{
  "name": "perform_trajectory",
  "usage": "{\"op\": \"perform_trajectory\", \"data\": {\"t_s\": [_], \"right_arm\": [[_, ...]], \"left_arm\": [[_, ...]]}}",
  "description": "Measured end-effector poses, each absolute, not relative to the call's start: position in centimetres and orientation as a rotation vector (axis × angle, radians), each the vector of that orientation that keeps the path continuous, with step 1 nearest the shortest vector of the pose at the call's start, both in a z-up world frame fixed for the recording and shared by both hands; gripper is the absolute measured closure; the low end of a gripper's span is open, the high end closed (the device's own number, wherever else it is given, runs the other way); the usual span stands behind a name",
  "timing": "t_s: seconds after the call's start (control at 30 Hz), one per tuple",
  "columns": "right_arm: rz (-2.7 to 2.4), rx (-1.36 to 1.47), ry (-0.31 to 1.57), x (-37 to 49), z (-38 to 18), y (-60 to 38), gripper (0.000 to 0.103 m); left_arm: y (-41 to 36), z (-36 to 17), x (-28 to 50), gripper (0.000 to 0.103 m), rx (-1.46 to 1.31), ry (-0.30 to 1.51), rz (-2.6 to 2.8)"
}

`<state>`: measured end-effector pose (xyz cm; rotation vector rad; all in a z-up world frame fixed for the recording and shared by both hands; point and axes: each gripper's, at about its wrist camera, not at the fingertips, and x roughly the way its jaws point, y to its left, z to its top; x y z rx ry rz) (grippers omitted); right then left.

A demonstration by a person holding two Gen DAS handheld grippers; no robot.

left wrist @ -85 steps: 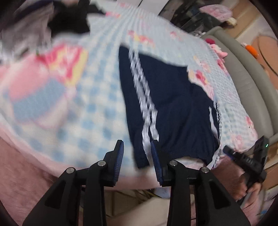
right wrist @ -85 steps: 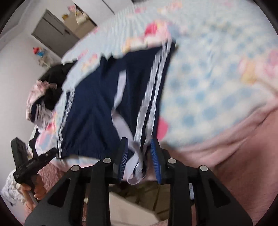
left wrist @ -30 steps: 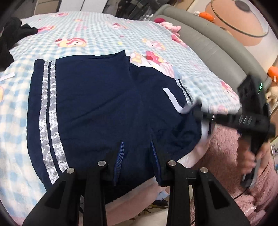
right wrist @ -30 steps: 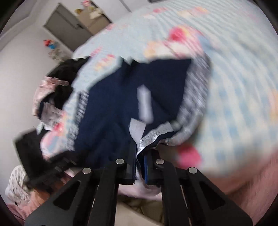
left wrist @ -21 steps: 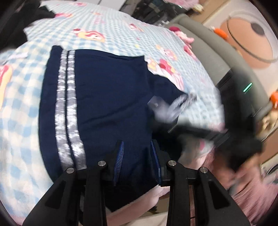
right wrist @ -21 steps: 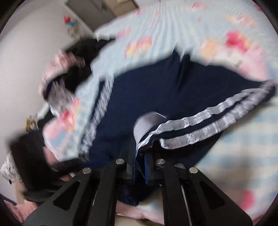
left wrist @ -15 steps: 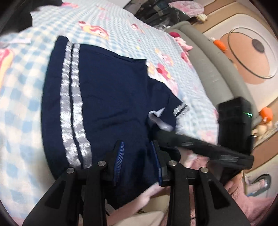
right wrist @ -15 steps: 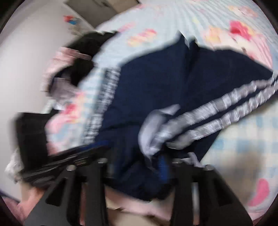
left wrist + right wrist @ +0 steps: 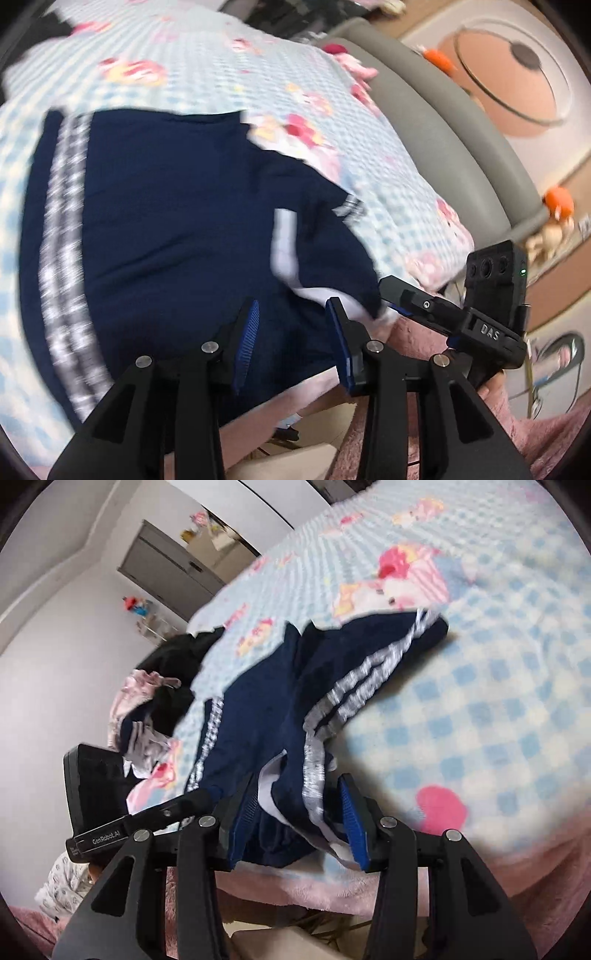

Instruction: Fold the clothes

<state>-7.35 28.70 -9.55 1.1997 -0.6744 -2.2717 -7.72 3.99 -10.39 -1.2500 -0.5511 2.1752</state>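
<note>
**Navy shorts half folded, both sets of jaws letting go**

Navy knit, soft and matte, with two silvery-white woven stripes down each side seam: the shorts (image 9: 155, 229) lie on the bed (image 9: 207, 62), at its near edge, where the pale blue checked sheet gives way to a fuzzy pink blanket (image 9: 509, 882). I judge the first fold to be just laid. One side has been brought over the other, so a white-lined waistband corner shows on top of the shorts, on the side towards my right gripper (image 9: 397, 301).

My left gripper (image 9: 291, 332) hangs over the near hem of the shorts with its jaws apart and opening; cloth lies under them, but the pads are not pressing on it. The right gripper's jaws are opening too. In its own view the bunched, striped edge of the shorts sits between the blue ribbed pads (image 9: 351, 819), slack rather than pinched.

Next, as I read it, both hands need to draw clear of the shorts, then take the doubled edge for a second fold. The fabric is limp and the stripe trim looks slippery, so the folded corner may slide off unless the layers are caught together. Beyond the far left corner of the shorts waits a heap of dark and pink clothes (image 9: 155, 690).
</note>
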Motion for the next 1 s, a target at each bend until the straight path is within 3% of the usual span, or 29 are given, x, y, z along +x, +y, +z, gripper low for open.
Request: {"op": "perform_trajectory", "data": {"t_s": [0.2,0.37,0.5,0.7,0.77,1.0], "right_arm": [[-2.295,1.154,-0.730,-6.1,-8.8,30.5,0.058],[-2.494,1.106,-0.901,-5.6,-8.5,35.2,0.055],[-2.483,1.289,-0.724,-6.9,-10.0,34.0,0.055],[-2.316,1.323,-0.546,-7.7,-11.1,28.9,0.055],[-2.279,1.332,-0.570,-8.1,-11.6,28.5,0.055],[-2.216,1.287,-0.677,-8.4,-11.7,28.4,0.055]], "left_arm": [[8.0,-9.6,-8.6,0.064,-1.240,-0.540,2.085],[10.0,-9.9,-8.8,0.064,-1.280,-0.481,2.071],[9.3,-11.1,-9.2,0.064,-1.309,-0.612,2.017],[8.7,-12.3,-9.8,0.062,-1.353,-0.708,1.996],[8.7,-12.4,-9.9,0.056,-1.353,-0.737,1.983],[9.2,-12.6,-10.9,0.054,-1.389,-0.709,2.029]]}}
